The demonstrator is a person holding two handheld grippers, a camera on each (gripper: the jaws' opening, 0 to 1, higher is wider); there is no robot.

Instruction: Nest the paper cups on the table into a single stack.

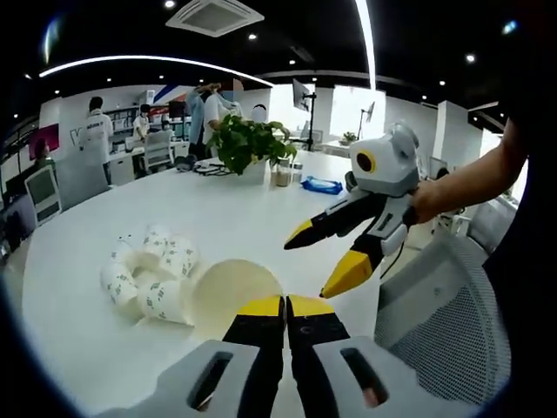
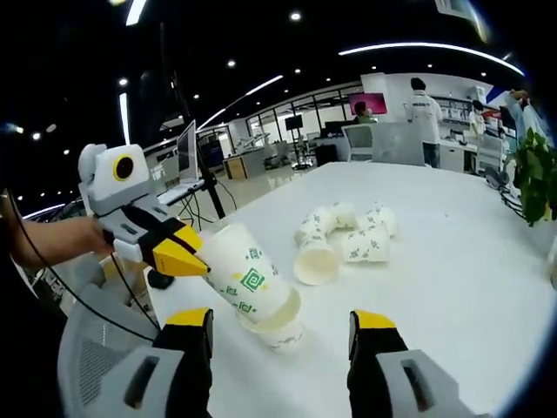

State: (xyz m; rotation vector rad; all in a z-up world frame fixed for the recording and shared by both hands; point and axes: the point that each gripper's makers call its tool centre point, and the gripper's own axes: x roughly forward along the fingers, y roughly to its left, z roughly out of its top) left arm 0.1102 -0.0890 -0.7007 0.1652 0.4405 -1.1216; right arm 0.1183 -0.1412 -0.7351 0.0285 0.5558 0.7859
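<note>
My left gripper (image 1: pixel 286 305) is shut on the rim of a paper cup (image 1: pixel 233 294) whose cream inside faces the left gripper view. The right gripper view shows that same cup (image 2: pixel 251 280), white with green print, held tilted over the table edge by the left gripper (image 2: pixel 184 259), with another cup nested at its lower end. Several loose cups (image 1: pixel 148 272) lie on their sides in a cluster on the white table (image 1: pixel 218 205). The loose cups (image 2: pixel 344 233) are beyond the held one. My right gripper (image 2: pixel 283 320) is open just in front of the held cup. The right gripper (image 1: pixel 324 254) is to its right, open.
A potted plant (image 1: pixel 250 144) and a blue packet (image 1: pixel 322 185) stand at the table's far side. A grey mesh chair (image 1: pixel 444 322) is at the near edge. People stand at desks in the background.
</note>
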